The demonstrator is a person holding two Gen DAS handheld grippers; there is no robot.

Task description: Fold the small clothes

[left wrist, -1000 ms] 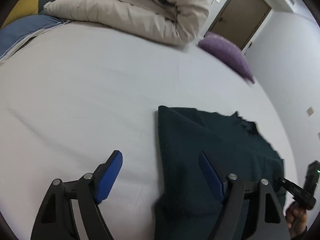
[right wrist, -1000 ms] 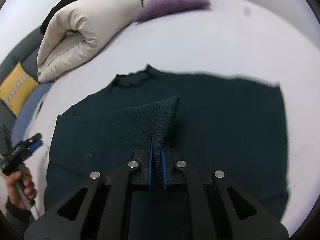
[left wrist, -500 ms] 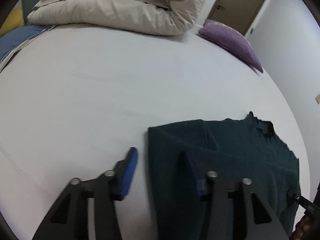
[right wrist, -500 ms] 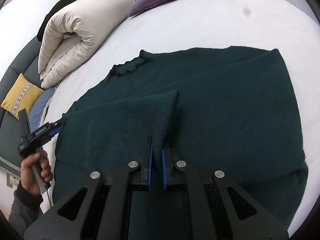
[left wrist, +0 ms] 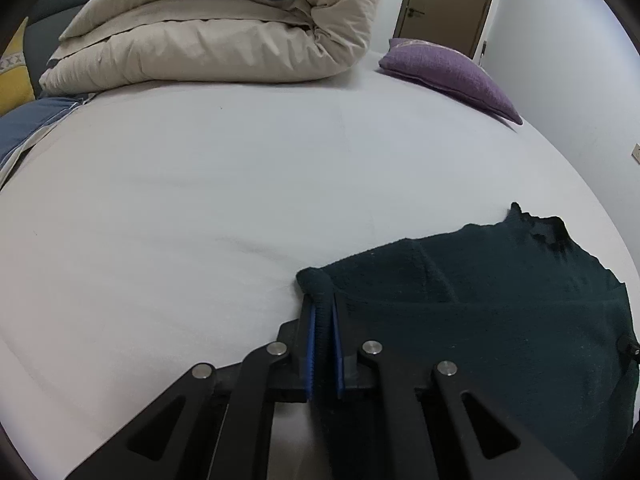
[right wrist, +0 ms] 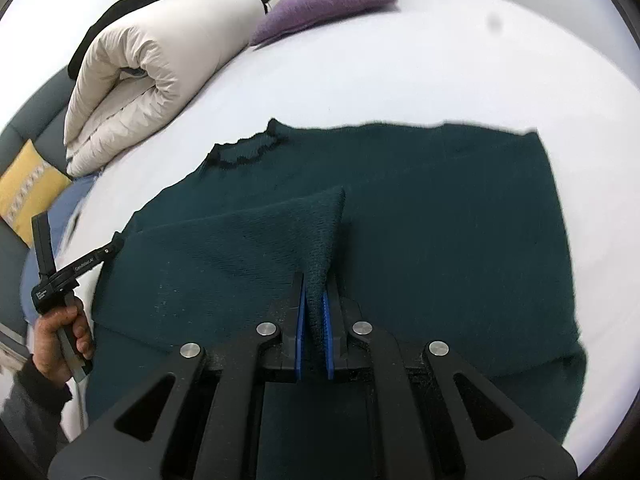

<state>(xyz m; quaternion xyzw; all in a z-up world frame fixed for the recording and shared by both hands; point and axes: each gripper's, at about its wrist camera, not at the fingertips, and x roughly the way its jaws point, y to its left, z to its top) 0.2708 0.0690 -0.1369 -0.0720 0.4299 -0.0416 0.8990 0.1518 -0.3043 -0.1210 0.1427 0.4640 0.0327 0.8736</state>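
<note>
Sweater: a dark green knit sweater (right wrist: pixel 420 220) lies spread on the bed, filling the middle and lower part of the right wrist view; in the left wrist view it sits at the lower right of the frame (left wrist: pixel 500 300).
Neckline: its dark-trimmed collar (right wrist: pixel 244 152) points to the upper left of the right wrist frame.
Left gripper: the left gripper (left wrist: pixel 322 320) has its blue-padded fingers (left wrist: pixel 310 332) pressed together on a bunched edge of the sweater, bottom centre of its own frame; from the right wrist view it shows at the left edge, its tip at the sweater's left corner (right wrist: pixel 108 250).
Right gripper: the right gripper (right wrist: pixel 314 300) has its fingers (right wrist: pixel 299 332) clamped on a raised fold of the sweater that rises into a tent-like peak, bottom centre.
Hand: a hand (right wrist: pixel 60 336) in a dark sleeve holds the left gripper's handle, lower left of the right wrist frame.
Bed: white sheet (left wrist: pixel 200 200), bare around the sweater.
Duvet: a rolled beige duvet (left wrist: pixel 224 32) lies at the top of the frame.
Cushions: a purple cushion (left wrist: pixel 448 68) at upper right; a yellow cushion (right wrist: pixel 28 184) at the left edge.
</note>
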